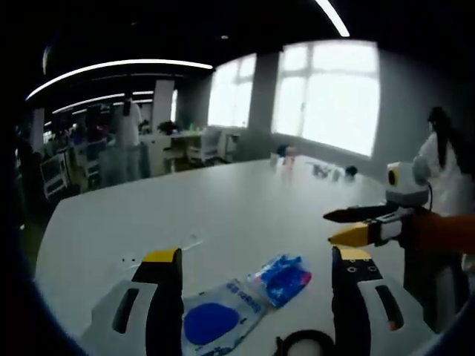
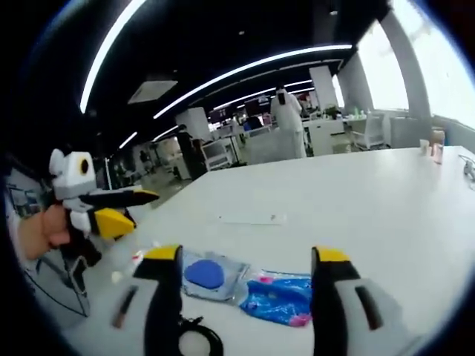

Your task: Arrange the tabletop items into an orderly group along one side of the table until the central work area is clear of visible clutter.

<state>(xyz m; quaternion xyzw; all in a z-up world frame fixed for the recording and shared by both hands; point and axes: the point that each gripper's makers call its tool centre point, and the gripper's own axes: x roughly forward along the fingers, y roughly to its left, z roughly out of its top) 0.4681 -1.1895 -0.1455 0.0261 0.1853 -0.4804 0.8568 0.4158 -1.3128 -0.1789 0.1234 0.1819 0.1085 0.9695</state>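
Tabletop items, clear blue-disc packet (image 1: pixel 219 317) and blue crinkled pouch (image 1: pixel 282 277), being approached; both slippery, liable to slide when pinched. Left gripper (image 1: pixel 256 271) and right gripper (image 2: pixel 246 263) are being held released, empty.

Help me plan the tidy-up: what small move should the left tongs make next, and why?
Probably ease the left tongs down onto the blue patterned packet. Their jaws stand open and empty with that packet lying flat between them on the white table, beside the clear pouch with the blue disc. The right tongs also hover open over the same two packets, so one arm should commit first.
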